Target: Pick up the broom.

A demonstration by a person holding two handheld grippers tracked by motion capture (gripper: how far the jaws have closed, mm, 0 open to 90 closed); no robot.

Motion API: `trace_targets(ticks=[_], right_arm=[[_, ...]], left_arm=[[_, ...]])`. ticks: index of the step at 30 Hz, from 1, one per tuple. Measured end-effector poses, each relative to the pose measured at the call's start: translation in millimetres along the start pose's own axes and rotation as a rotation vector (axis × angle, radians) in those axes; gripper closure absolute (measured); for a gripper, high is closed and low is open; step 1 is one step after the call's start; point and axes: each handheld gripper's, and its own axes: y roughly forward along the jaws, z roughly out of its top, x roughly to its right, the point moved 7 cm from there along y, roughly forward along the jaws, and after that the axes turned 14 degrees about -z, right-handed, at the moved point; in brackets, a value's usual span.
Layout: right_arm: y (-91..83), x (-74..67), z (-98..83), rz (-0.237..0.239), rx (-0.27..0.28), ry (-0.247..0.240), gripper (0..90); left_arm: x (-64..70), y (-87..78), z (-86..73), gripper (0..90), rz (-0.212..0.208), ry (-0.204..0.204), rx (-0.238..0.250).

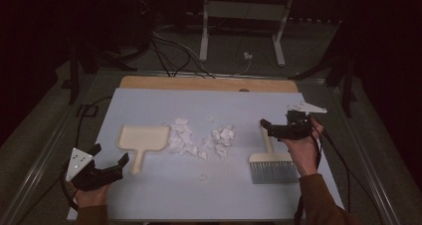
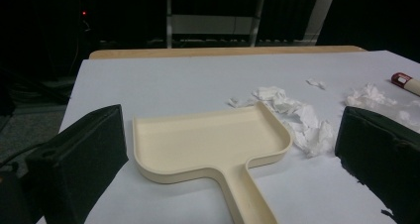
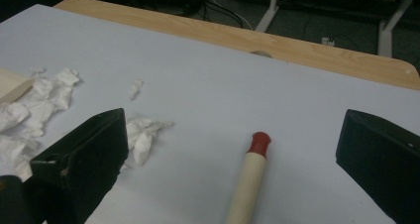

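High view has the dustpan [image 1: 143,138] left of the desk's middle, paper scraps [image 1: 199,138] beside it, brush [image 1: 271,163] toward the right edge. Left gripper [image 1: 110,158] and right gripper [image 1: 266,125] both gape wide, holding nothing. Right gripper view adds the brush handle's red tip [image 3: 259,143].

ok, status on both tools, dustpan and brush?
Left tool open at cream plastic dustpan handle. Right tool open over wooden red-tipped brush handle. White paper scraps between, nothing blocking.
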Motion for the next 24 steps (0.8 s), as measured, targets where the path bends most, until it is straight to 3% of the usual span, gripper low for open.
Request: trace_targets(ticks=[10, 24], right_arm=[[14.1, 1.6, 3.3, -0.042, -0.023, -0.033, 0.0], [37.9, 6.7, -3.5, -0.058, -0.082, -0.028, 0.0]], left_arm=[[0.2, 0.5, -0.5, 0.6, -0.002, 0.000, -0.003], [0.3, 1.1, -1.2, 0.6, -0.002, 0.002, -0.007]])
